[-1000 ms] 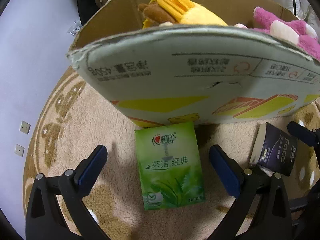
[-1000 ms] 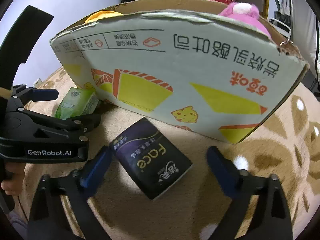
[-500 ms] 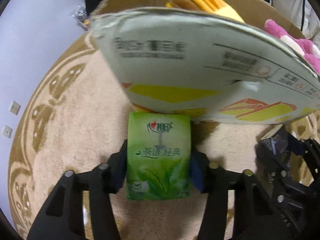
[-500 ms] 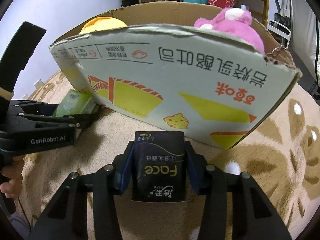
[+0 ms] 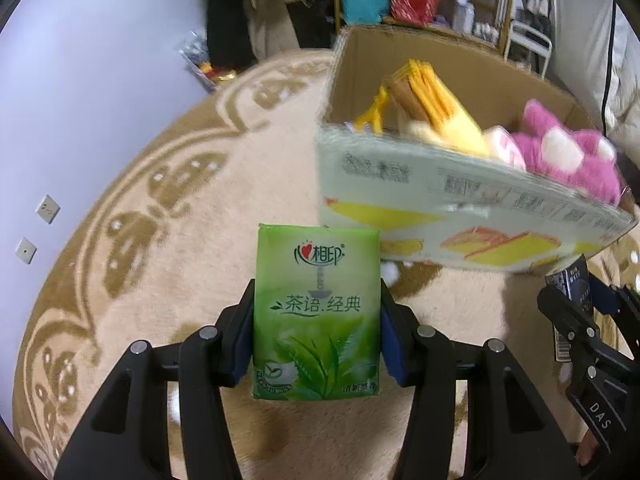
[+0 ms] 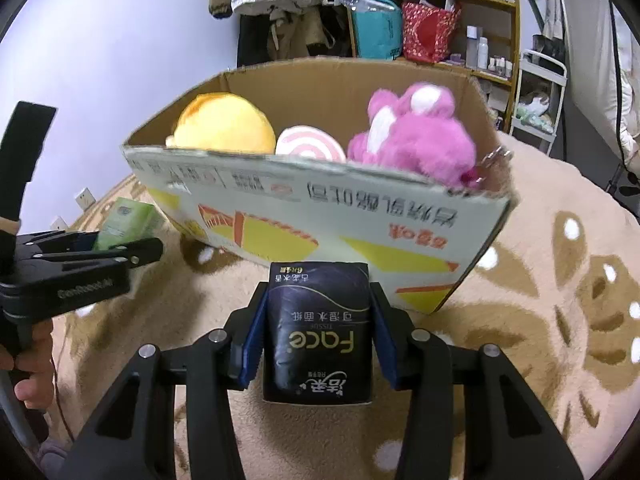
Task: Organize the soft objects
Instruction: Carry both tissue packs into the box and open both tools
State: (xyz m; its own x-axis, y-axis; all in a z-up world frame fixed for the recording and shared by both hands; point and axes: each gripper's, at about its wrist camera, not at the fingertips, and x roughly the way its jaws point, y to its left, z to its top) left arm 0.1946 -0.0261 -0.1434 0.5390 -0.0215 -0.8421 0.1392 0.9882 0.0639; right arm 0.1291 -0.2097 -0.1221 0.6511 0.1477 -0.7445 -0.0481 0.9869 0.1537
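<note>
The left tongs (image 5: 316, 334) were clamped on the green tissue pack (image 5: 316, 312), blue pads squeezing both its sides above the rug (image 5: 160, 240). The right tongs (image 6: 318, 332) gripped the dark tissue pack (image 6: 318, 332) likewise. Beyond stood the cardboard box (image 6: 320, 208), holding a yellow plush (image 6: 224, 124) and a pink plush (image 6: 416, 136).

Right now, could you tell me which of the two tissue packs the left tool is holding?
The green tissue pack, printed with tea leaves, sits clamped in the left tool; the dark navy pack is in the right tool.
</note>
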